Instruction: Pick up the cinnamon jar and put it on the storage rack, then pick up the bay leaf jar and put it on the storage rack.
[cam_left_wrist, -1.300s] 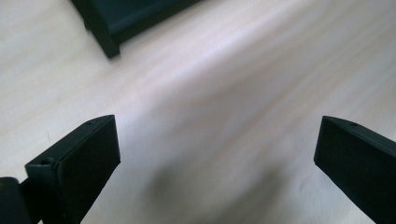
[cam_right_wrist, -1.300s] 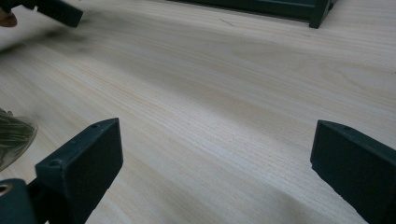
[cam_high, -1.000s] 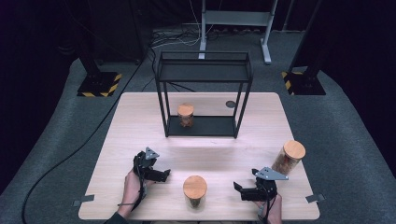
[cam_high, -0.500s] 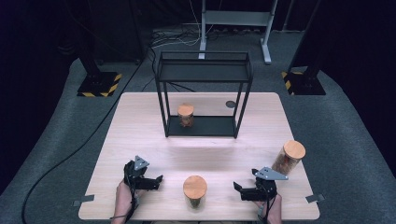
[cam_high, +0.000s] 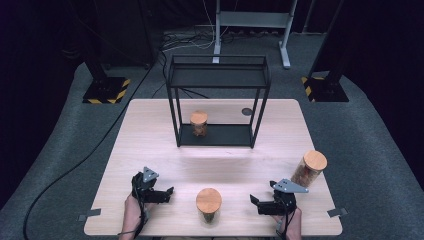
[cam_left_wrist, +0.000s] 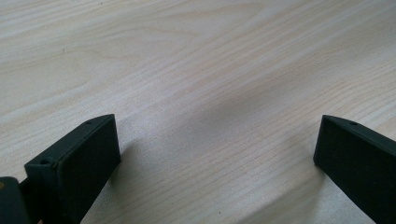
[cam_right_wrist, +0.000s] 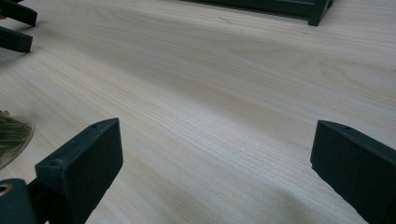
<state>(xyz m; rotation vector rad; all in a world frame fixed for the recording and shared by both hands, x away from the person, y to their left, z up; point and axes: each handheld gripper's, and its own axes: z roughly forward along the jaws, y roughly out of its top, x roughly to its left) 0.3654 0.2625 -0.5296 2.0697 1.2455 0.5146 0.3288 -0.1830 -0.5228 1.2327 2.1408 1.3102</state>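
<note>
Three clear jars with round wooden lids are in the high view: one (cam_high: 198, 122) on the bottom shelf of a black wire rack (cam_high: 218, 75), one (cam_high: 208, 202) at the table's front centre, one (cam_high: 310, 167) near the right edge. My left gripper (cam_high: 167, 194) rests left of the front jar, pointing at it, open. In its own view the left gripper (cam_left_wrist: 217, 149) has bare wood between its jaws. My right gripper (cam_high: 256, 202) sits right of that jar, open too. In the right gripper view (cam_right_wrist: 217, 154) nothing is held, and the jar's base (cam_right_wrist: 11, 135) shows at the left edge.
The light wooden table (cam_high: 150, 130) carries a small dark disc (cam_high: 246, 112) by the rack's right rear leg. The rack's base bar (cam_right_wrist: 280, 7) runs along the top of the right gripper view. Cables trail over the grey floor (cam_high: 65, 150).
My left gripper has drawn back toward the front edge and slightly left, still open. The right gripper and the jars have not moved.
</note>
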